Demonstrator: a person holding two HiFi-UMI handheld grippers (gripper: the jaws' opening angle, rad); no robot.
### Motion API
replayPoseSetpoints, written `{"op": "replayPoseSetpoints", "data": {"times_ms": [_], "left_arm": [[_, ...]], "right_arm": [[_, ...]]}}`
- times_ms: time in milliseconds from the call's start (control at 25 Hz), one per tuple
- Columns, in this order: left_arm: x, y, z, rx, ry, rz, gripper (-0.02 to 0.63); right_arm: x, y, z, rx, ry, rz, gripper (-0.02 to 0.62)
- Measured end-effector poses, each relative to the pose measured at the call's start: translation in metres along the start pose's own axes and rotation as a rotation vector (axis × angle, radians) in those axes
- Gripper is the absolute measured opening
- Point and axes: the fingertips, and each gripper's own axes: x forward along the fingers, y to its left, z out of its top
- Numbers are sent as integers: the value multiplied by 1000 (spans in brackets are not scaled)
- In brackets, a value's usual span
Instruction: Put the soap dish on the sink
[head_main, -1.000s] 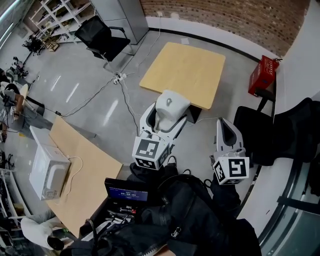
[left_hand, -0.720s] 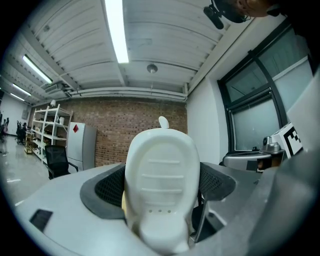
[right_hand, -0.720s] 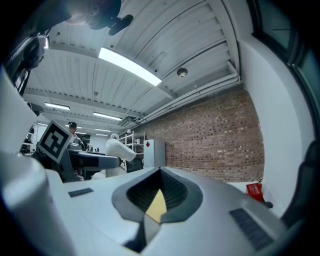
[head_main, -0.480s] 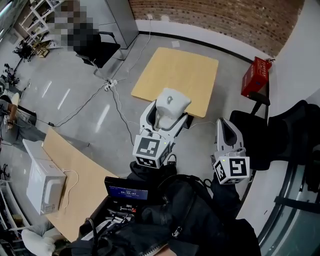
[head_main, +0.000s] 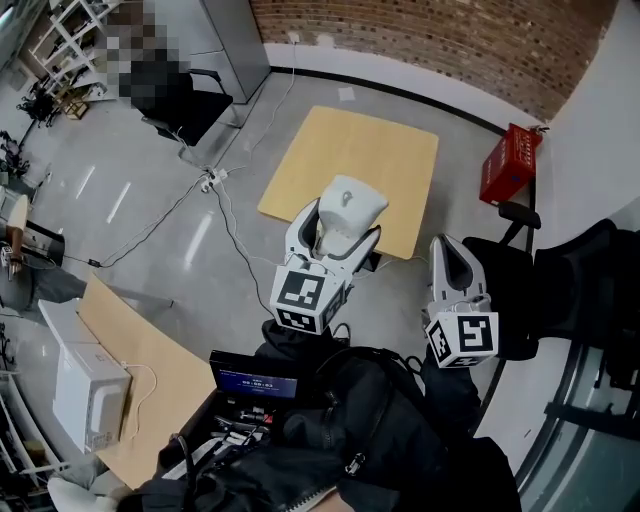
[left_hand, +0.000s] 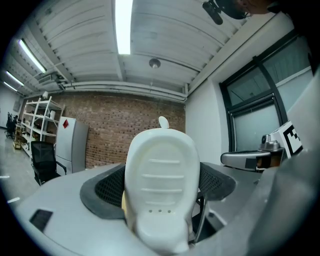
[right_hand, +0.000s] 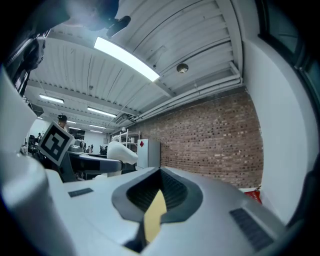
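Laboratory-style workshop hall, red brick wall (head_main: 420, 40), polished grey concrete floor (head_main: 150, 170), white open metal shelving (head_main: 70, 40), black swivel office chair (head_main: 185, 95), bare light wooden square table (head_main: 350, 170), white floor cable (head_main: 235, 215), long fluorescent ceiling strip light (left_hand: 122, 25).

No word, brand or number can be read: square black-and-white markers are carried on the cubes of the left gripper (head_main: 338, 232) and right gripper (head_main: 446, 250), a red diamond sign (left_hand: 65, 123) is seen on a grey cabinet (left_hand: 71, 147), and the lines on the laptop screen (head_main: 252, 383) are too small to be made out.
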Motion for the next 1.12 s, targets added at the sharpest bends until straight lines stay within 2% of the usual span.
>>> {"op": "replayPoseSetpoints", "data": {"times_ms": [600, 960, 1120], "left_arm": [[47, 60, -19, -36, 64, -38, 451], [75, 64, -40, -58, 116, -34, 451], [96, 67, -43, -52, 126, -10, 451]], "right_arm": [[74, 4, -13, 4, 66, -19, 5], [92, -16, -34, 37, 116, -17, 5], [113, -34, -35, 46, 100, 6, 5]]}}
